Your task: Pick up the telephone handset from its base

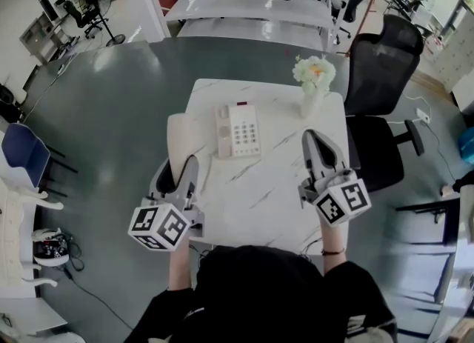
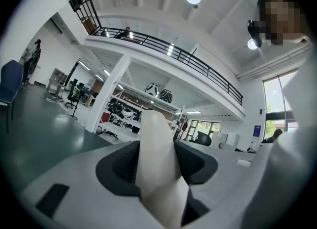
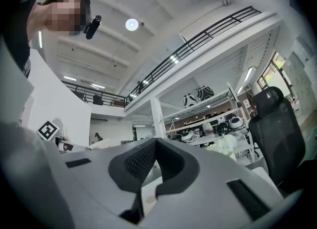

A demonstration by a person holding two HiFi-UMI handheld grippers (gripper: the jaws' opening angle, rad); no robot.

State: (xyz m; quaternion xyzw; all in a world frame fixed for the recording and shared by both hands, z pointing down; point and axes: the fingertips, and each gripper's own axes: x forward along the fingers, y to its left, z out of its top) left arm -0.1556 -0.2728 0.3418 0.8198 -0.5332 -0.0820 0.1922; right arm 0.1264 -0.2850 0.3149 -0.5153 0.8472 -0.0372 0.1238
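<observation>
Looking down through the head view, you have the cream handset (image 1: 182, 135) off its cradle and clamped in your left gripper (image 1: 180, 165). It sits just left of the phone base (image 1: 241, 130), which lies on the marble table (image 1: 259, 204). The handset's long axis runs away from you, roughly parallel to the base's long side and in line with the jaws, so any further lift belongs to your left hand, which carries the piece. Your right gripper (image 1: 317, 138) hovers over the table's right side, well apart from the base and nearer the vase of flowers (image 1: 314, 78). From this height you cannot tell whether a cord links handset and base. The left gripper view shows what the head view cannot: both dark pads (image 2: 124, 163) press on the handset's sides, its rounded end poking up past the fingertips, the jaws held fairly wide by its body. The right gripper view shows its jaws closed together at the tips with nothing between them, the flowers and a black office chair (image 3: 275, 134) beyond.
</observation>
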